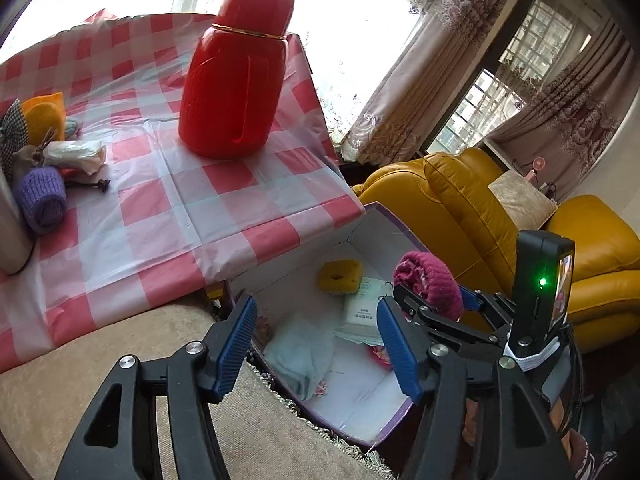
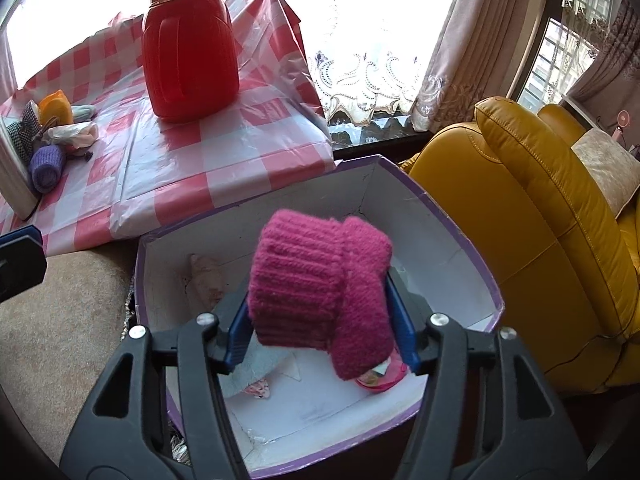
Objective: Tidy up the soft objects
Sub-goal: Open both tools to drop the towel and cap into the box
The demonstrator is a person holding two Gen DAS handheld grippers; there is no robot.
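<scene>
Magenta knitted hat [image 2: 320, 292] between right claw [image 2: 322, 328] pads, seemingly gripped, directly above open purple-edged box [image 2: 460, 216]; long axis across the jaws. Left claw [image 1: 316, 344] open, empty, beside box. Remaining soft items [image 1: 42, 200] on checked bench [image 1: 200, 200], nearer left claw.

Much of the box [image 2: 460, 248] floor is hidden behind the pink knitted roll [image 2: 320, 284] in the right wrist view, and only corners of a pale blue cloth [image 2: 256, 368] and a pink item [image 2: 384, 378] are seen beneath it. Whether the roll is pressed by the right gripper [image 2: 320, 332] pads cannot be told. The white container [image 1: 12, 232] at the table's left edge is cut off by the frame. The small dark thing [image 1: 100, 186] beside the purple roll [image 1: 42, 200] cannot be identified.
</scene>
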